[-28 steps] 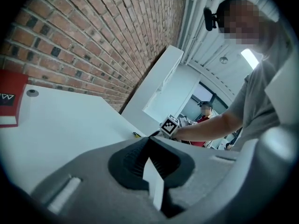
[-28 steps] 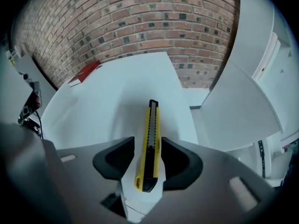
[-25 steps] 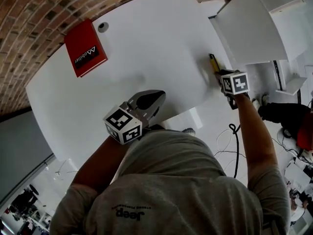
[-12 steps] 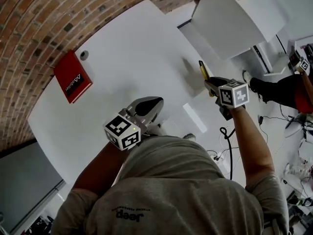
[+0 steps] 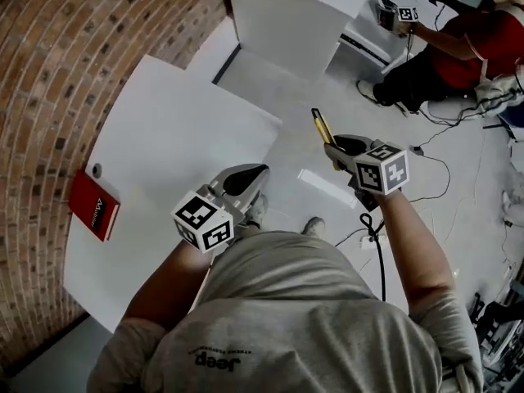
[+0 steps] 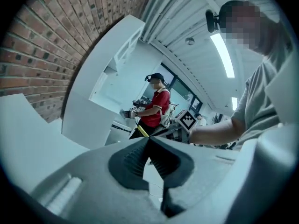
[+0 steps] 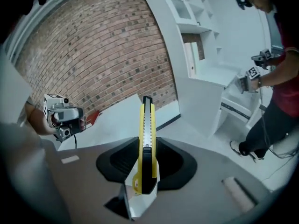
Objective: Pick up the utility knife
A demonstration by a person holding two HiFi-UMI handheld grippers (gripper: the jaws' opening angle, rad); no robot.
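The utility knife [image 5: 321, 127] is yellow and black and stands out of my right gripper [image 5: 334, 150], which is shut on it. In the right gripper view the knife [image 7: 146, 139] sits upright between the dark pads, its tip pointing away. The gripper holds it in the air over the floor, off the white table [image 5: 164, 137]. My left gripper [image 5: 246, 178] hangs beside the table's edge, shut with nothing in it. Its pads [image 6: 135, 160] meet in the left gripper view, where the knife [image 6: 141, 129] shows small beyond them.
A red box [image 5: 94, 207] lies on the table near the brick wall. A white shelf unit [image 5: 286, 15] stands beyond the table. Another person in a red shirt [image 5: 458, 39] crouches at the far right with grippers. Cables [image 5: 377, 228] trail across the floor.
My right gripper has risen off the table's edge with the knife and now hangs over the floor. The left gripper has swung off the tabletop, and the view has turned away from the table.
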